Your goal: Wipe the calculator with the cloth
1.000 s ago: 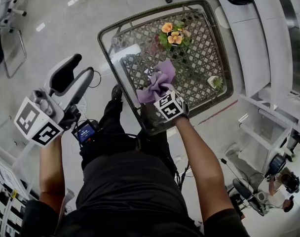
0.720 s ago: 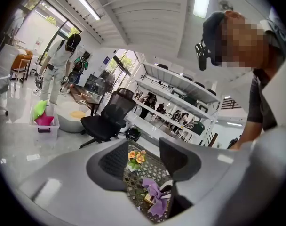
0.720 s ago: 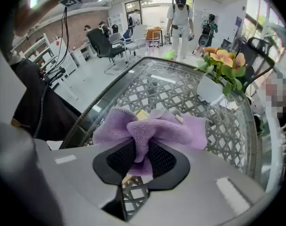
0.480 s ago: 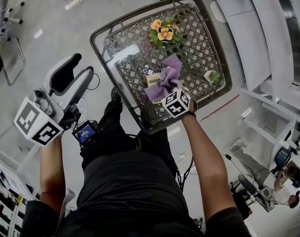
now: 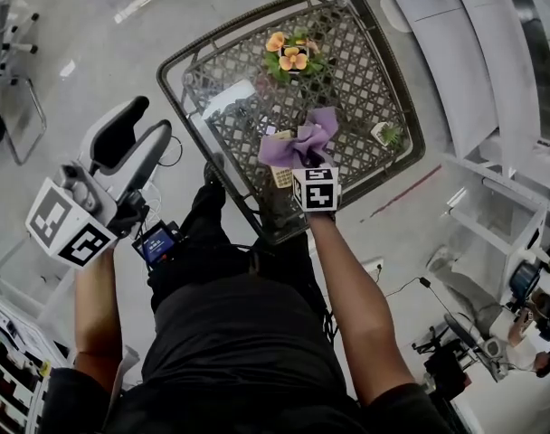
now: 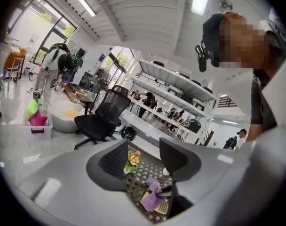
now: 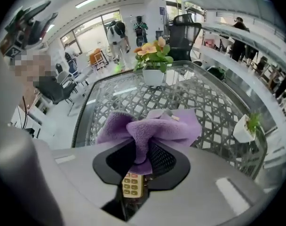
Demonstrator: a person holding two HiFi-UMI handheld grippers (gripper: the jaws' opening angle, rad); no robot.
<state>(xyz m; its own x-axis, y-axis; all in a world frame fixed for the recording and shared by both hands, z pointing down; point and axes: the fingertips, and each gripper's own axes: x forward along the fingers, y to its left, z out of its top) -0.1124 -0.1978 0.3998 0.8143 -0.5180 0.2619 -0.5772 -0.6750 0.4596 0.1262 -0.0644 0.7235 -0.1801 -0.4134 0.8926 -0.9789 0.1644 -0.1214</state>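
A purple cloth [image 5: 298, 144] is bunched over a beige calculator [image 5: 280, 174] on the wicker table [image 5: 365, 70] with a glass top. My right gripper [image 5: 304, 159] points steeply down at the table's near part and is shut on the cloth. In the right gripper view the cloth [image 7: 150, 131] fans out from the shut right gripper [image 7: 139, 160], and the calculator's keys [image 7: 131, 185] show just below. My left gripper [image 5: 137, 141] is open and empty, held out over the floor to the table's left. Between the left gripper's [image 6: 144, 160] jaws I see the cloth [image 6: 151, 197] far off.
A pot of orange flowers [image 5: 289, 54] stands at the table's far side and a small potted plant [image 5: 384, 135] at its right edge. A white sheet [image 5: 226, 99] lies at the left. White shelving [image 5: 488, 80] runs along the right. A black office chair [image 6: 101, 121] stands beyond.
My right gripper has rolled and carried the cloth to the right across the table. The calculator now shows beside the cloth. The left gripper has hardly shifted.
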